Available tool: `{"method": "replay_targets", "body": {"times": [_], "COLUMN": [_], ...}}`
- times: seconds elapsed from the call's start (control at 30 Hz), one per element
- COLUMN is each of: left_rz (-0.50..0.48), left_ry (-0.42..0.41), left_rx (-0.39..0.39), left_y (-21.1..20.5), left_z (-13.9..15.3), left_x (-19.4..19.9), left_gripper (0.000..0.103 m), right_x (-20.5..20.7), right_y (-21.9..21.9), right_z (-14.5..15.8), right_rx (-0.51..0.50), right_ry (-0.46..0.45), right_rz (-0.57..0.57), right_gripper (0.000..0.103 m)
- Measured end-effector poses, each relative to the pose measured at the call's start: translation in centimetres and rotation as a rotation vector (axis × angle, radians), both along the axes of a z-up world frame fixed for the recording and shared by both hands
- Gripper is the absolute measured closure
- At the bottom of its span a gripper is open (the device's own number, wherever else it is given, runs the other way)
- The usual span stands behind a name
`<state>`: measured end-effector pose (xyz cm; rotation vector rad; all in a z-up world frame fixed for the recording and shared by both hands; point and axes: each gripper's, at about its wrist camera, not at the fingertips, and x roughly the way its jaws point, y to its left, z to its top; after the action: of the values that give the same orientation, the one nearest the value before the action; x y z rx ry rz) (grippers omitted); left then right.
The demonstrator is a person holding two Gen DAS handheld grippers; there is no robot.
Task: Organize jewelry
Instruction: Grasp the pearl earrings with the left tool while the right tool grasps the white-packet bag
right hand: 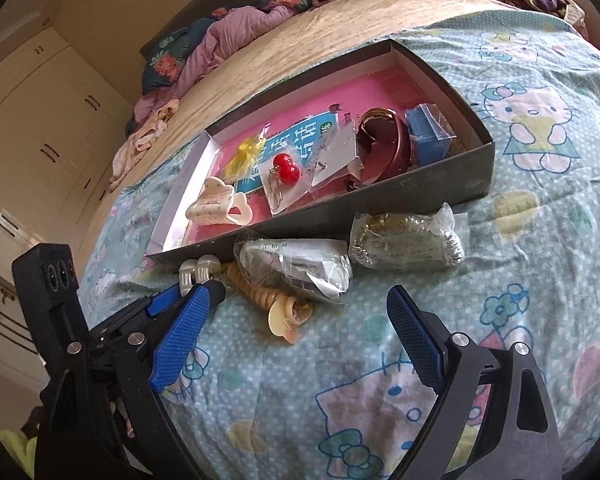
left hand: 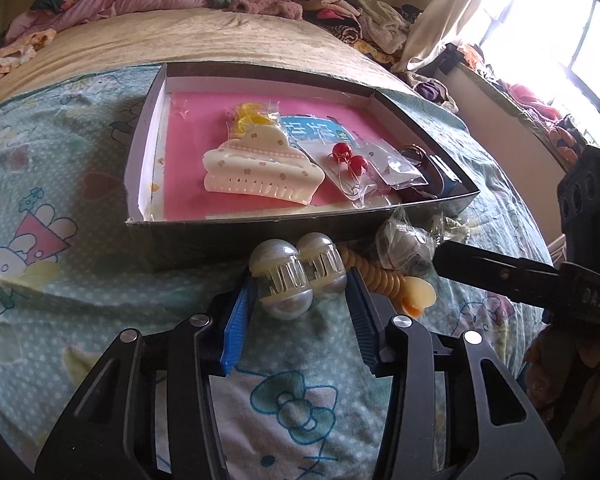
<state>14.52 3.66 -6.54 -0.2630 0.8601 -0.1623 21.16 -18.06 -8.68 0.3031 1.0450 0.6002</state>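
Left gripper [left hand: 302, 294] clamps pearly clear-toothed hair claw [left hand: 298, 276] on bedsheet [left hand: 80, 280].

Orange hair tie [left hand: 384, 280] partly behind fingers

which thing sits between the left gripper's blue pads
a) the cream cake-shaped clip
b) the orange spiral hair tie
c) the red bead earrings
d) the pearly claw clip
d: in the left wrist view the pearly claw clip sits between the blue pads of the left gripper, on the bedsheet just outside the box; the earrings and cake-shaped clip lie inside the box.
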Motion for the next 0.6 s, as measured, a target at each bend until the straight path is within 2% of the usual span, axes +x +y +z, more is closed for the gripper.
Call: {"method": "replay_targets", "body": {"times": [0.17,0.5,0.57,0.6], "left_rz": [0.001,-0.008,-0.009,-0.008], "left_ry": [-0.017,-0.027,-0.029,-0.029], "left_rx": [-0.003,-0.02,-0.019,-0.02], "left_y": [0.7,0.8,0.8,0.8], "left_z": [0.6,0.9,1.0,1.0], "left_x": [-0.7,-1.0,-1.1,-1.1], "left_gripper": [0.066,0.066,0.066,0.066], "right_x": [0.9,1.2,1.0,1.1], "right_y": [1.1,2.8,3.0,3.1], "right_z": [-1.1,-1.6,-1.8,-1.9], "right_rx": [-0.003,-0.058,-0.07,-0.075], "right_ry": [0.047,0.013,-0.012,-0.024], "right_rz": [-0.023,-0.084,-0.089,-0.089], "right_gripper": [0.014,0.013,0.014,0.018]}}
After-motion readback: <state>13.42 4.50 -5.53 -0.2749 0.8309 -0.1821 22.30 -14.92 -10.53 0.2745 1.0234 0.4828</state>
